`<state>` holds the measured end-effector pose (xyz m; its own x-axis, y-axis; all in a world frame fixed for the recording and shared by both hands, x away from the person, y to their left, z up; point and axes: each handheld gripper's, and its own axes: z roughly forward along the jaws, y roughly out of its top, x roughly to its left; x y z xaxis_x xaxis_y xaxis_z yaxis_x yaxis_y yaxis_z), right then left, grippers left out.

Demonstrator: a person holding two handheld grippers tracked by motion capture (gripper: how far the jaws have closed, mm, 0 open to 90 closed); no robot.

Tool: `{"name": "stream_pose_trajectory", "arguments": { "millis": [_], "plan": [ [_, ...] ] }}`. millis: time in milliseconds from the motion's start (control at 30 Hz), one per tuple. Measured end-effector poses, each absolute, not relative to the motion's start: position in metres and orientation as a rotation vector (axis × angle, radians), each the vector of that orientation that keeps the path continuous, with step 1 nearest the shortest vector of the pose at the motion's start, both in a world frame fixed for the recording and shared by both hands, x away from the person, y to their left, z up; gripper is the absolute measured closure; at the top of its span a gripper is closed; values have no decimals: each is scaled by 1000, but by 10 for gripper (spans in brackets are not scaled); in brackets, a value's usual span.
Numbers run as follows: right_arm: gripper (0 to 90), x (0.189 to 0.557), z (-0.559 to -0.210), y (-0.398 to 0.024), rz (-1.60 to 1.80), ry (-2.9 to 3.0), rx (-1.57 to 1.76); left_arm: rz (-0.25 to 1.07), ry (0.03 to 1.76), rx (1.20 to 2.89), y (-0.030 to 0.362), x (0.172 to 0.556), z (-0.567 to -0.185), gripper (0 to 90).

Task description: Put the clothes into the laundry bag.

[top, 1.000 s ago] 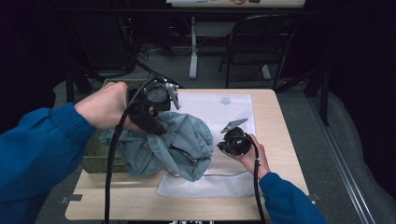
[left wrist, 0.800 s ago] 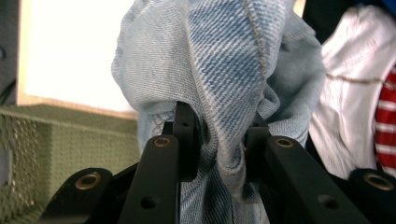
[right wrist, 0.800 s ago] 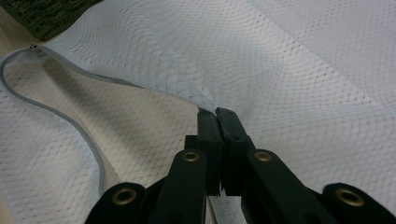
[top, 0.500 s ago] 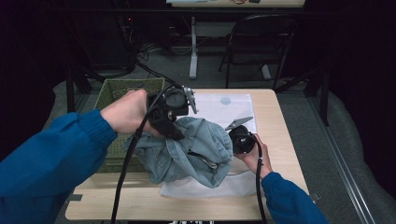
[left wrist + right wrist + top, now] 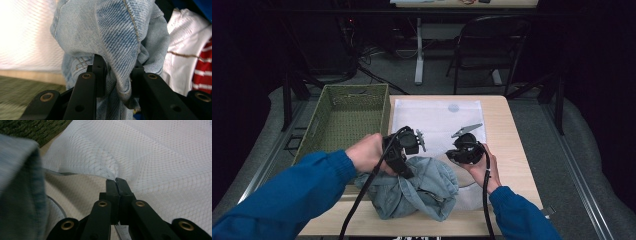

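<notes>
**Denim clamped at left, mesh pinched at right**

Nearest the table's front edge: a crumpled heap of pale blue denim (image 5: pixel 419 187), faded, with tan stitching along a seam, lying partly on the wooden table (image 5: pixel 512 150) and partly over the near end of a white mesh bag (image 5: pixel 437 120). Cannot tell what kind of garment it is – folds hide the shape. In the left gripper view, a thick fold of the denim (image 5: pixel 120 45) clamped between the two black jaws of the left gripper (image 5: pixel 116 75), pads pressing on cloth from both sides, jaw tips buried in the fold. Behind that fold, a glimpse of white knit and red-and-white stripes at the right edge, cut off by the frame.

Beside the heap, in the high view, the left gripper (image 5: pixel 404 150) at the denim's top-left, fingertips hidden under cloth; the right gripper (image 5: pixel 464 150) just right of the heap. In the right gripper view, jaws of the right gripper (image 5: pixel 116 182) closed flat together on a raised edge of the mesh bag (image 5: pixel 150 157) – thin netting tented up at the tips, blurred denim (image 5: pixel 17 190) crowding the left side.

Farther back: an olive woven basket (image 5: pixel 327 107) left of the bag, then dark floor, a chair (image 5: pixel 492 50) and table legs, hard to make out.
</notes>
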<state>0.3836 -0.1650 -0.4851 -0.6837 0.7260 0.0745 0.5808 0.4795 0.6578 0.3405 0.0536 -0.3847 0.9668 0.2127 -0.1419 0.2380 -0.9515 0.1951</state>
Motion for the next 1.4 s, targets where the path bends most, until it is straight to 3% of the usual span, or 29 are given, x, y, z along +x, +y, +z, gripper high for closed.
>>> {"name": "stream_pose_trajectory", "arguments": {
  "millis": [400, 500, 567, 1100, 1200, 1267, 1400],
  "plan": [
    [900, 374, -475, -158, 977, 2521, 1112, -142, 552, 2858, 52, 359, -452, 743],
    [900, 372, -473, -157, 985, 2520, 1094, -47, 611, 2847, 52, 357, -470, 741],
    [900, 370, -472, -155, 990, 2521, 1102, -61, 647, 2821, 53, 357, -481, 740],
    [900, 370, -469, -155, 1044, 2488, 1090, -35, 542, 2843, 42, 346, -501, 726],
    [900, 369, -468, -155, 1048, 2483, 1093, -104, 531, 2834, 45, 348, -502, 730],
    [900, 370, -466, -155, 1065, 2463, 1094, -168, 432, 2863, 44, 344, -506, 730],
    [900, 375, -471, -158, 1020, 2478, 1107, -73, 386, 2878, 41, 340, -502, 696]
  ]
}}
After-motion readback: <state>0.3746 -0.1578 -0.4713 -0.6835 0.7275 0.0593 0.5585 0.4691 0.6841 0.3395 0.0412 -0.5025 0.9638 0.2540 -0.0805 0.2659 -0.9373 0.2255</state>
